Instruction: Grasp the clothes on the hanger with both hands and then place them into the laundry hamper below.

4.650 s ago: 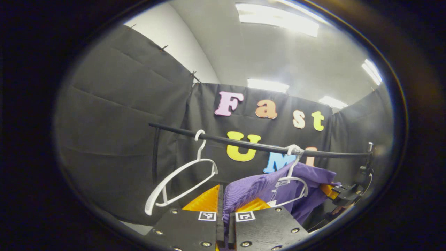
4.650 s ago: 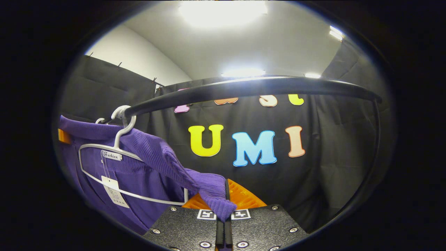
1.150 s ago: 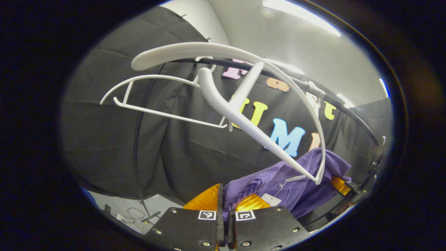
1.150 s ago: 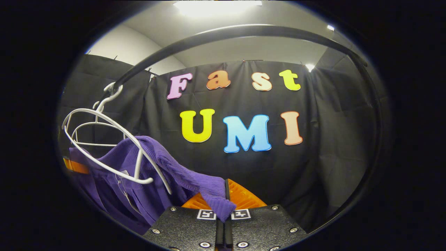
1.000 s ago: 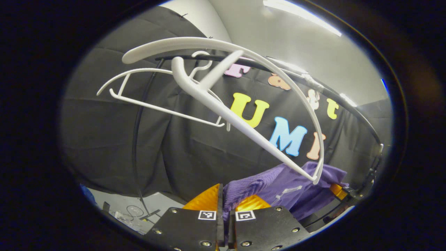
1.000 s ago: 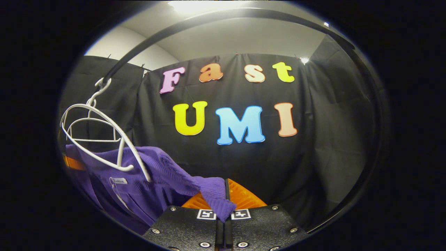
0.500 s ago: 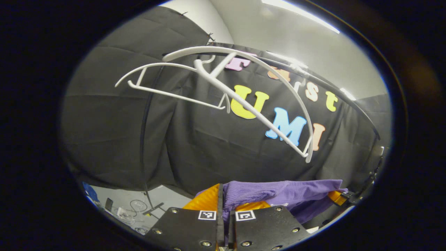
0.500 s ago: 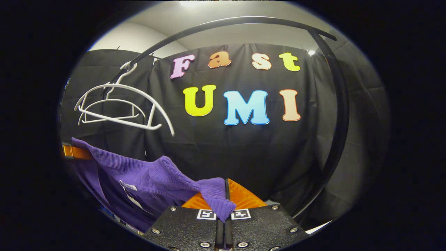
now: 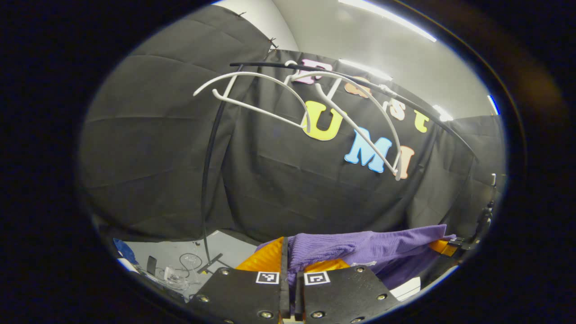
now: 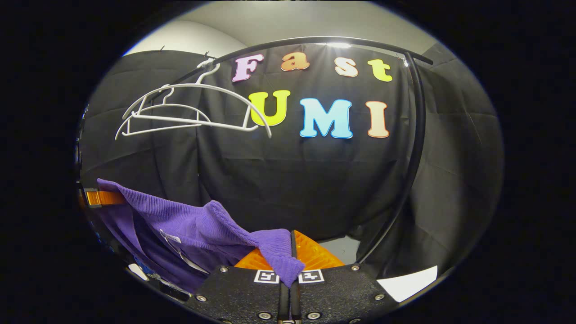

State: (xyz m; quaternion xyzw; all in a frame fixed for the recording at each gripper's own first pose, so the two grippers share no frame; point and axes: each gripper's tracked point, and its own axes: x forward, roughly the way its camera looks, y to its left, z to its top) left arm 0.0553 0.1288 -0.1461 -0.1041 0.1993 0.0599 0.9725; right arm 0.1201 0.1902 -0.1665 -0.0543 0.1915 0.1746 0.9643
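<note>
Left gripper view is showing the left gripper (image 9: 290,265) and, at 3 o'clock, the right gripper (image 9: 443,246), jaws pinching the purple sweater (image 9: 373,247) stretching between them beneath two white hangers (image 9: 315,96); uneven lowering risks missing the unseen hamper.

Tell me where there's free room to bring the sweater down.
Free: the stretch under the two empty hangers, in front of the wall, down to the sweater slung between both jaws, and the grey floor beside the rack's left post. Crowded: floor at far left, littered with cable and small items.
</note>
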